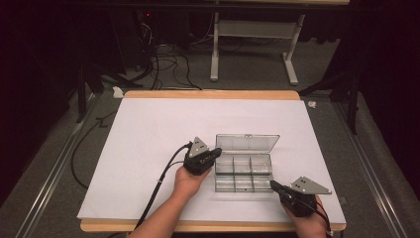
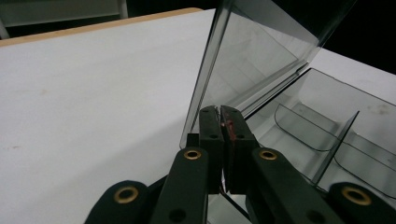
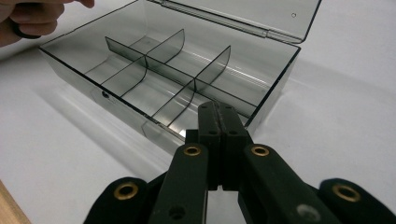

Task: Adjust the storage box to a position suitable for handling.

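Clear compartment box (image 1: 243,171) lies mid-table, lid (image 1: 247,143) raised. Left gripper (image 1: 216,152), jaws together, meets its left wall; right gripper (image 1: 274,185) (also closed, empty) braces the near-right corner, probably steadying it.

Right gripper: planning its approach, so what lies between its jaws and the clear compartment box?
In the right gripper view, bare white tabletop separates right gripper from compartment box.
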A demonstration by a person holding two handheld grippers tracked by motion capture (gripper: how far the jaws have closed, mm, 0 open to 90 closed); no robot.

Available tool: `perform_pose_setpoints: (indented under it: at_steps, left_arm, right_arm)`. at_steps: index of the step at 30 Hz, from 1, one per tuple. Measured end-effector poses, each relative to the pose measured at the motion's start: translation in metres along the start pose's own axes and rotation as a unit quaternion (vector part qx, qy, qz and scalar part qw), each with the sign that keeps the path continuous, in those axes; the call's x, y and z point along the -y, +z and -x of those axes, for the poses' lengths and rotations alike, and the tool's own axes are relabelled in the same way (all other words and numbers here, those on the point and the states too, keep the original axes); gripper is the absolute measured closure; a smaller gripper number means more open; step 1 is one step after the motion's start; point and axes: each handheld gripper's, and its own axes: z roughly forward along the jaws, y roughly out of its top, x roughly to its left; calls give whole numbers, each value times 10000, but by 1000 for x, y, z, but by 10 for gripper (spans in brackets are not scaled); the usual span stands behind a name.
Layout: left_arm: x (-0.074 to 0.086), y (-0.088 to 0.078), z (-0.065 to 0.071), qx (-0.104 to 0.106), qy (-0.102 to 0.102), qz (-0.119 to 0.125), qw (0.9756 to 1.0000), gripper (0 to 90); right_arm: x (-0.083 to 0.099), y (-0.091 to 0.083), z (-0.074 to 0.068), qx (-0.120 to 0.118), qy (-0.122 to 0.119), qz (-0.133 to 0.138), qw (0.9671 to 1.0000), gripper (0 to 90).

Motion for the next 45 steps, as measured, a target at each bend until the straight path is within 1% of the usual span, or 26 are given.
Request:
perform_pose_setpoints:
  at_steps: [3,5,6,16,20,21,23,24,25,27,28,29,30,31,32,33,35,36,37,39,40,42,43,44,45]
  left_arm:
    - [3,3,-2,-37,-30,-69,10000,878]
    - [4,4,-3,-42,-36,-71,10000,878]
    - [5,4,-3,-47,-62,-34,10000,878]
    - [6,4,-3,-98,-9,-14,10000,877]
    - [5,3,-4,-128,-29,-45,9999,848]
    - [4,2,-4,-137,4,-58,9999,838]
    - [4,1,-4,-143,6,-51,9999,818]
    - [2,-3,-4,-144,-1,-26,9999,804]
    - [2,-3,-4,-144,-1,-26,9999,793]
    - [0,-10,-5,-187,68,-8,9998,768]
    - [0,-13,-6,-210,87,-6,9997,752]
    - [0,-13,-6,-210,87,-6,9997,735]
    - [2,-20,-10,-264,90,-29,9996,726]
    - [2,-20,-10,-264,90,-29,9996,711]
    - [5,-26,-13,-326,91,-56,9994,700]
    - [7,-29,-15,-344,82,-84,9993,693]
    - [9,-31,-16,-369,66,-103,9992,678]
    - [13,-36,-20,-448,77,-168,9988,664]
    - [16,-39,-22,-482,61,-186,9986,654]
    - [18,-42,-24,-508,39,-228,9984,639]
    - [22,-47,-27,-541,6,-314,9980,625]
    - [26,-53,-30,-577,-9,-365,9977,600]
    - [26,-53,-30,-577,-9,-365,9977,589]
    - [28,-56,-32,-589,13,-403,9975,574]
    - [32,-63,-35,-667,35,-455,9967,554]
  right_arm:
    - [0,0,0,8,-1,15,10000,900]
    - [0,0,0,3,6,8,10000,900]
    - [0,0,0,2,24,2,10000,900]
    - [1,0,0,-12,55,52,10000,900]
    - [1,0,0,-10,59,52,10000,900]
    - [1,-1,0,-12,65,34,10000,900]
    - [1,-1,0,-35,91,34,9999,900]
    - [0,-1,0,-49,84,55,9999,900]
    - [0,-1,0,-49,84,55,9999,900]
    - [-2,-5,-2,-30,75,140,9999,898]
    - [-4,-7,-1,-3,52,202,9998,896]
    - [-4,-7,-1,-3,52,202,9998,896]
    - [-5,-11,0,55,82,286,9995,891]
    - [-5,-11,0,55,82,286,9995,891]
    - [-6,-13,4,101,112,347,9993,888]
    - [-5,-15,5,137,176,350,9991,885]
    - [-5,-15,7,170,210,361,9990,884]
    - [-4,-17,12,219,251,371,9988,880]
    - [-3,-17,14,251,266,377,9986,878]
    - [-2,-18,16,274,290,376,9985,877]
    - [0,-18,20,325,354,367,9982,871]
    - [1,-19,23,370,412,353,9978,863]
    - [2,-19,25,392,408,348,9978,860]
    - [3,-19,25,406,454,324,9976,856]
    - [4,-18,27,423,463,315,9975,851]
